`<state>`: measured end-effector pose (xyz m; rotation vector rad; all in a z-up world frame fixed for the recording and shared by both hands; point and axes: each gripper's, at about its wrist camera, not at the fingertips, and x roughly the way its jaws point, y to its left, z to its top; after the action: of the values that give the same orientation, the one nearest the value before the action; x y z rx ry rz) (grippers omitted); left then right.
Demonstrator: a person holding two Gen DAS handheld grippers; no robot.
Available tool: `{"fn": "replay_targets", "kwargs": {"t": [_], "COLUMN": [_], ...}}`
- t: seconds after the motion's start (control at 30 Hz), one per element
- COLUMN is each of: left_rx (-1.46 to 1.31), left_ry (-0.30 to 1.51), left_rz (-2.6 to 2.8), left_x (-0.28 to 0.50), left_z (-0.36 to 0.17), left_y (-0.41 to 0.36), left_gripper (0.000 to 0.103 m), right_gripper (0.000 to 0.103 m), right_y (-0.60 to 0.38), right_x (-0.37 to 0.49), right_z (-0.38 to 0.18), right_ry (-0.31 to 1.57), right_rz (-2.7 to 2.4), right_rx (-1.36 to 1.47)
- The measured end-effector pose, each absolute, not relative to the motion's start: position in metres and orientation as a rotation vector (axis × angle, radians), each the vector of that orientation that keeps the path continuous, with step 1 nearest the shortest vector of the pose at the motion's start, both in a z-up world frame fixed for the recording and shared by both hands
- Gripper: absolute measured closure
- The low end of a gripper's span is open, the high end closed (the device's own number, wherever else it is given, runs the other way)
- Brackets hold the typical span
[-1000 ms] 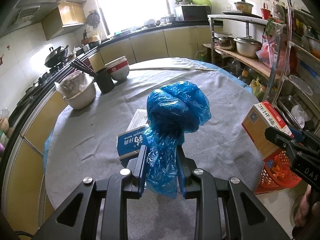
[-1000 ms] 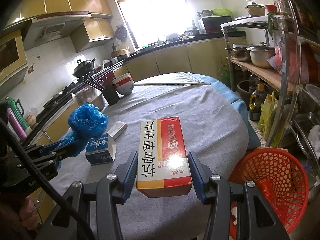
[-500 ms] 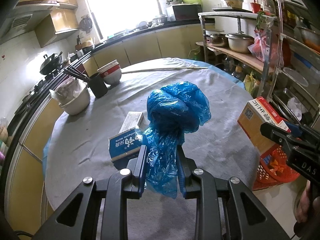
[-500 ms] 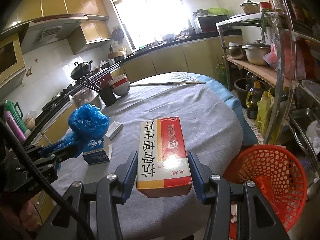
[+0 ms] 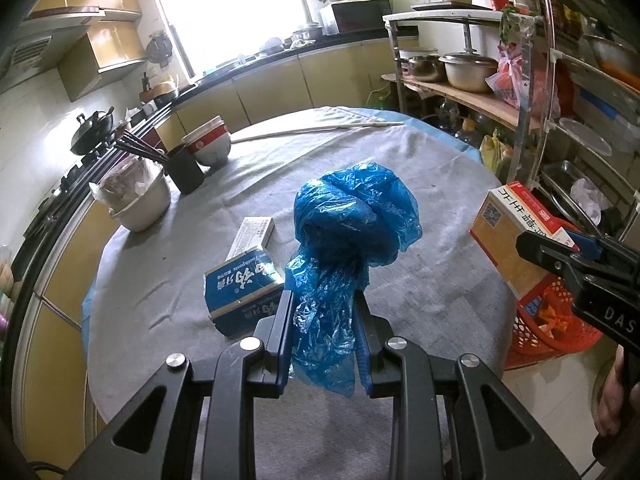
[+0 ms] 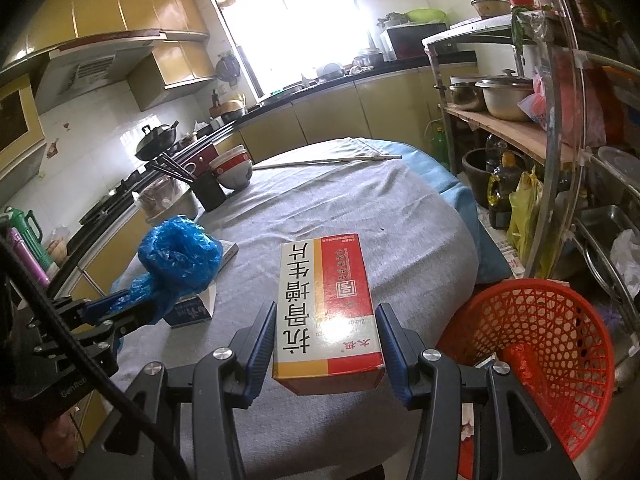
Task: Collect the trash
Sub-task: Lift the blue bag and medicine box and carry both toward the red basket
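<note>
A home kitchen: stove wok (image 5: 91, 130), yellow cabinets (image 6: 328, 116), pots (image 5: 468, 70).

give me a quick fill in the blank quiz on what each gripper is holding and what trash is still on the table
1. The left gripper is shut on a crumpled ____ plastic bag.
2. The right gripper holds a red and white ____.
3. The red mesh ____ stands beside the table, to its right.
4. A blue carton lies on the ____.

Missing words: blue; box; basket; table
</note>
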<state>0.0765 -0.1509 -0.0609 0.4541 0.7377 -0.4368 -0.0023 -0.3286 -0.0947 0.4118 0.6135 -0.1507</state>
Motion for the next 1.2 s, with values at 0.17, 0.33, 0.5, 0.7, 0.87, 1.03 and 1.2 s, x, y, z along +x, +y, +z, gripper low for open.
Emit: {"fn": "replay_targets", "kwargs": {"t": [0.17,0.33,0.5,0.7,0.87,1.03,1.2], "left_rx": [0.444,0.436,0.428,0.422,0.432,0.449,0.466], "left_ry": [0.748,0.750,0.755,0.757,0.748,0.739,0.728], "left_rz": [-0.420,-0.415,-0.413,-0.418,-0.440,-0.460,-0.476], "left_x": [0.081,0.085,0.087,0.087,0.084,0.079,0.075], "left_z": [-0.063,-0.063,-0.064,-0.065,-0.064,-0.063,-0.061], "left_y": [-0.146,-0.143,-0.141,-0.140,-0.145,-0.155,-0.166], "left_gripper": [0.075,0.075,0.075,0.075,0.075,0.075,0.075], "right_gripper": [0.050,0.050,0.050,0.050,0.050,0.050,0.050], "right_y": [-0.329,-0.329,-0.327,-0.325,-0.328,-0.334,-0.342], "right_x": [0.000,0.003,0.005,0.005,0.002,-0.004,-0.010], "right_z": [-0.097,-0.098,-0.099,-0.099,-0.099,-0.098,-0.099], "right_ry": [0.620,0.626,0.629,0.632,0.625,0.619,0.613], "right_rz": [-0.147,-0.145,-0.143,-0.146,-0.155,-0.168,-0.183], "right_rx": [0.417,0.418,0.413,0.413,0.415,0.422,0.436]}}
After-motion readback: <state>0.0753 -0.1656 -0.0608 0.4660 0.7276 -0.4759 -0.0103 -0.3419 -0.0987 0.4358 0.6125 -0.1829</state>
